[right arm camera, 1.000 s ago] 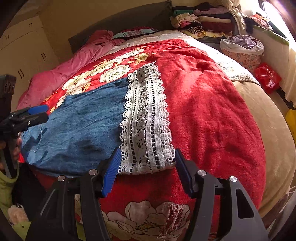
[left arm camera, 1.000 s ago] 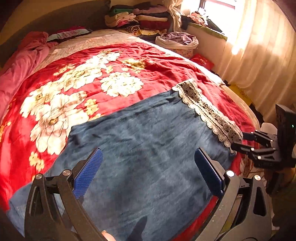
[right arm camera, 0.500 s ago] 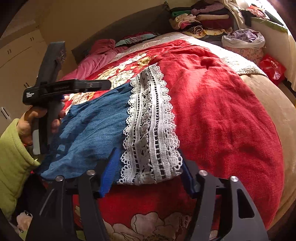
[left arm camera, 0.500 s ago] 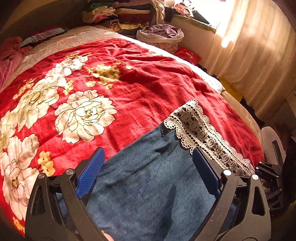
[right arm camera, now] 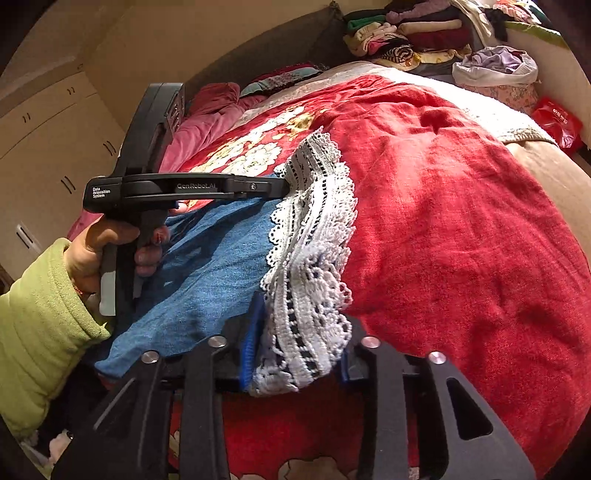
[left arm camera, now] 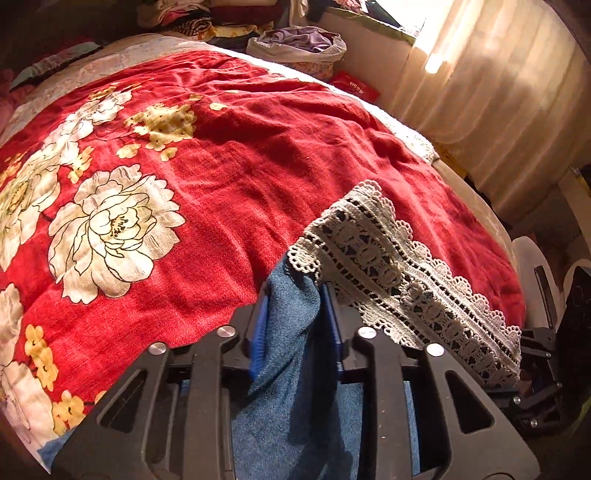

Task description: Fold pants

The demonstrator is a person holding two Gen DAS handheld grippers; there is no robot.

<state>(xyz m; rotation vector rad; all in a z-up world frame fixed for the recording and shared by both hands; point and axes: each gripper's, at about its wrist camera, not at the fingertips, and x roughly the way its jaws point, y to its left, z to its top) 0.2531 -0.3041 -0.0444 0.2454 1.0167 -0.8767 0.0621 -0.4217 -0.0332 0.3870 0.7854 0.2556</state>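
Blue denim pants with a white lace hem lie on a red floral bedspread. My left gripper is shut on a pinch of the blue denim at the far corner, just beside the lace hem. It also shows in the right wrist view, held level over the pants by a hand in a green sleeve. My right gripper is shut on the near end of the lace hem, which bunches between its blue pads.
The bedspread covers most of the bed. Stacked folded clothes and a bag of laundry sit at the far end. A curtain hangs on the right; wardrobes stand on the left.
Both grippers have closed: the left moved forward to the far hem corner and pinched the denim, and the right closed on the near lace hem, bunching it.
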